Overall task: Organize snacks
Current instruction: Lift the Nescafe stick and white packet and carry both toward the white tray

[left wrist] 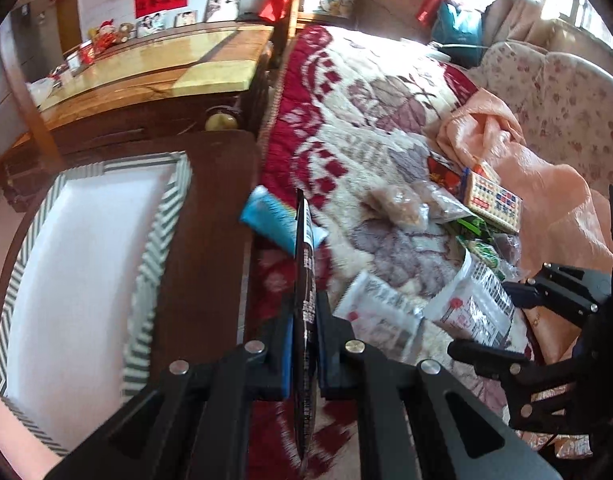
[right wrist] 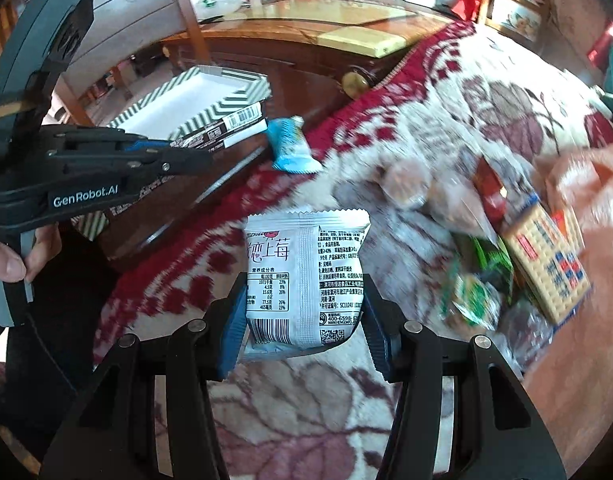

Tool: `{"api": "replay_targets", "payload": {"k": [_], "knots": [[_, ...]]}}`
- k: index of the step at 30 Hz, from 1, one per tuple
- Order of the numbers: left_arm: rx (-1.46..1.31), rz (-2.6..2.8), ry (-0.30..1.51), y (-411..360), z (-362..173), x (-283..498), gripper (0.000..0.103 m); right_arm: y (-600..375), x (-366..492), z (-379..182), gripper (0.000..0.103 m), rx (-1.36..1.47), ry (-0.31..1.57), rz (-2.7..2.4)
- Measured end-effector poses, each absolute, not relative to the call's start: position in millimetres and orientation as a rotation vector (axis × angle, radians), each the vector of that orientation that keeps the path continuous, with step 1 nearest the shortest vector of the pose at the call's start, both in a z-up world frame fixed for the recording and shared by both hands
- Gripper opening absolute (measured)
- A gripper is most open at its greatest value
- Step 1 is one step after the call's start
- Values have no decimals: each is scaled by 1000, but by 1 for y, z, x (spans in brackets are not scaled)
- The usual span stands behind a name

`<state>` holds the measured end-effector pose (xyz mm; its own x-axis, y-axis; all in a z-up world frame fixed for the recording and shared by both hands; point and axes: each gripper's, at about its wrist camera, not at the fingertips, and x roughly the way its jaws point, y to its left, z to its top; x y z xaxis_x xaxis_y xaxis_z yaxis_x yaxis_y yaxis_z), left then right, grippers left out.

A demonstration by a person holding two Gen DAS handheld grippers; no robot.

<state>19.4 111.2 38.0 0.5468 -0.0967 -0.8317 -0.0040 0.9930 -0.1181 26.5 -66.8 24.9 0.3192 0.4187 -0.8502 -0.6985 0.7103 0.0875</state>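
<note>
A: What is held, and where?

B: A flat dark packet (left wrist: 304, 276) is clamped edge-on in the left gripper (left wrist: 304, 344), its long axis running straight out from the fingers. A white packet (right wrist: 306, 280) is pinched upright in the right gripper (right wrist: 304, 320), fingers set partly apart on its sides.

A: Where is the box?

B: One striped box (left wrist: 166, 216), open, is seen left of the left gripper, on a dark wooden stand (left wrist: 210, 240) beside the blanket (left wrist: 346, 92). The left gripper is nearer it.

A: What remains?

B: One blue packet (left wrist: 274, 218) at the blanket's edge, another white packet (left wrist: 380, 312), a cracker pack (left wrist: 494, 200), and a blurred heap that cannot be counted.
</note>
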Motion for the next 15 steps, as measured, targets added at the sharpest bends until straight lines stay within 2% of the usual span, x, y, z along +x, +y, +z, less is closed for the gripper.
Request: {"api": "replay_targets", "payload": {"k": [15], "knots": [[-186, 101, 965, 186, 40, -10, 11, 0, 26, 42, 52, -376, 970, 844]]}}
